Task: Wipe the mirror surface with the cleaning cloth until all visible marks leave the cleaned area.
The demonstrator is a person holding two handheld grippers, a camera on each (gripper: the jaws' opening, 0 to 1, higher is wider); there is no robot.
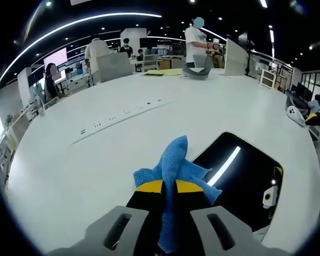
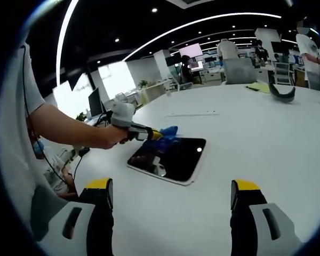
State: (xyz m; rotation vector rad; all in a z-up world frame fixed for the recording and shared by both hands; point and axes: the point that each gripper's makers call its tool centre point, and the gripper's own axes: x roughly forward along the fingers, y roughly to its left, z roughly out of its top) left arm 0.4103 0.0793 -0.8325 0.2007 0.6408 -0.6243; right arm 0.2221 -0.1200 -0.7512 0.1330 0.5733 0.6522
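We see one wide white table (image 2: 266, 138), bare on most of its surface, with open room on every side of the mirror (image 2: 173, 158); its rounded edge curves past the mirror's near side in the right gripper view. The one mirror, a dark rectangular slab with a pale rim, lies flat on the table and reflects a ceiling light strip. In the left gripper view it (image 1: 245, 176) sits just ahead and to the right of the jaws, its near corners well inside the table edge.

Our left gripper (image 1: 169, 188) is clamped on the single blue cleaning cloth (image 1: 176, 165), which bunches up between the yellow-tipped jaws and reaches to the mirror's left edge. From the right gripper view, the left gripper (image 2: 152, 135) and cloth (image 2: 168, 133) meet the mirror at its far left corner, held by one hand (image 2: 116, 136).

Our right gripper (image 2: 170, 194) hangs near the mirror's front edge, its two jaws spread wide with nothing between them.

A gray curved object (image 2: 281, 92) lies far beyond the mirror.
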